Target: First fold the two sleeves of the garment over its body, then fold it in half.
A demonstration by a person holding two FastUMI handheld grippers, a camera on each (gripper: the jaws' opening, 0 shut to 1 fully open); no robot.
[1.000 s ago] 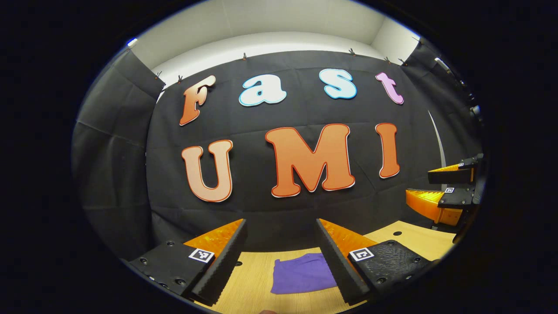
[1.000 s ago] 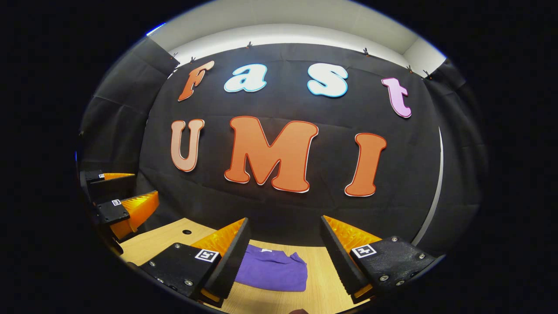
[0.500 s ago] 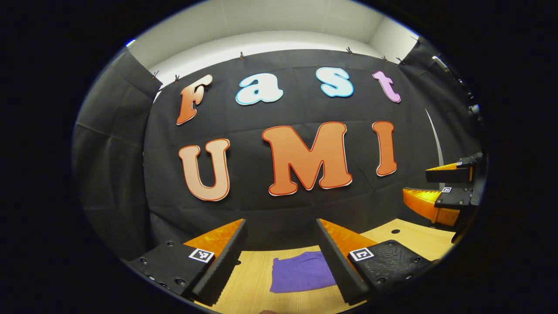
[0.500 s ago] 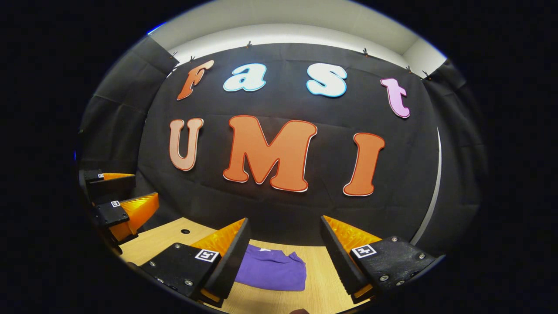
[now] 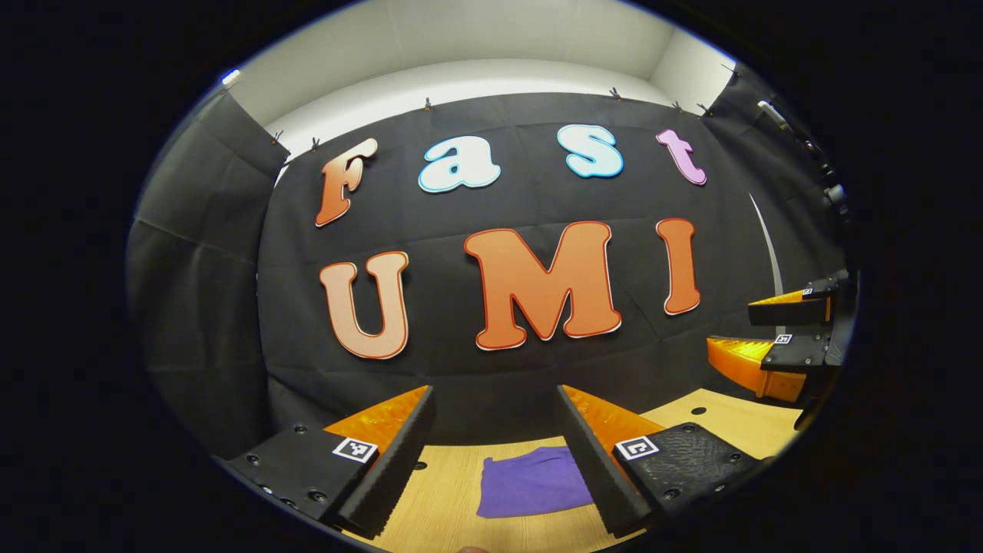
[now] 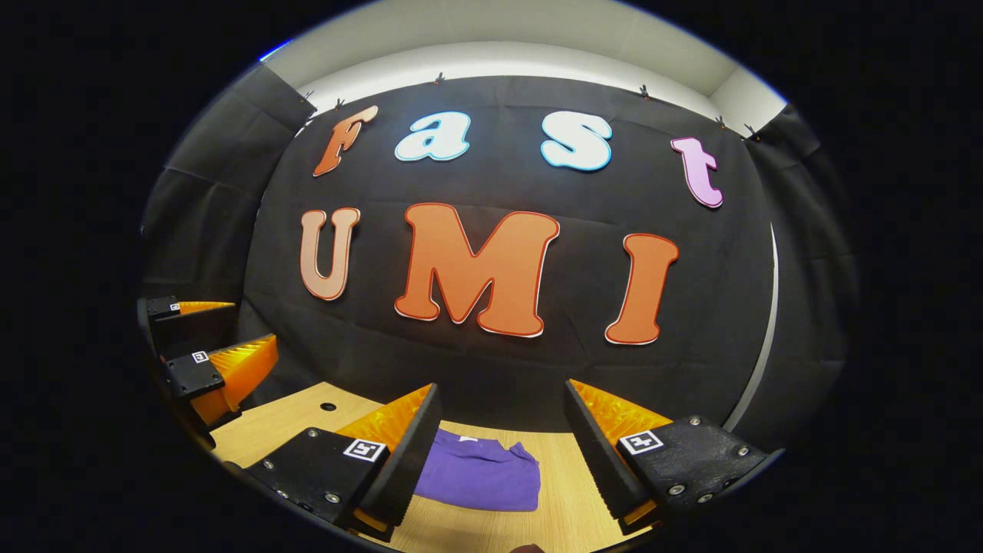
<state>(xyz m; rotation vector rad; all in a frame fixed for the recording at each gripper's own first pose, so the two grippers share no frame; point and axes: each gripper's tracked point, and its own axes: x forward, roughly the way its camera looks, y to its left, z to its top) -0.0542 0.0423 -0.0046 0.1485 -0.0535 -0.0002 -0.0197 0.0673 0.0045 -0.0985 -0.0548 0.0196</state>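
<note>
Hardly anything has shifted over the last second: both hand-held grippers hang where they were, with only a slight wobble of the left one against the booth wall.

From the left gripper view, the left hand-held gripper (image 5: 495, 453) is held up above the worktop (image 5: 737, 422), its jaws spread wide with nothing between them. Beyond and below its fingers lies the purple garment (image 5: 530, 484), folded into a compact flat packet on the pale wood, partly hidden behind the finger on the right of that view. Off to the right edge of the same view the right hand-held gripper (image 5: 749, 332) floats in the air, jaws likewise apart.

From the right gripper view, the right hand-held gripper (image 6: 503, 449) is also spread wide and holds nothing. The garment (image 6: 484, 480) rests on the worktop (image 6: 292, 422) between and beyond its fingers, nearer the finger on the left of that view, a small white tag showing at its far edge. At the left edge the left hand-held gripper (image 6: 226, 330) hovers well clear of the cloth, jaws apart.
</note>
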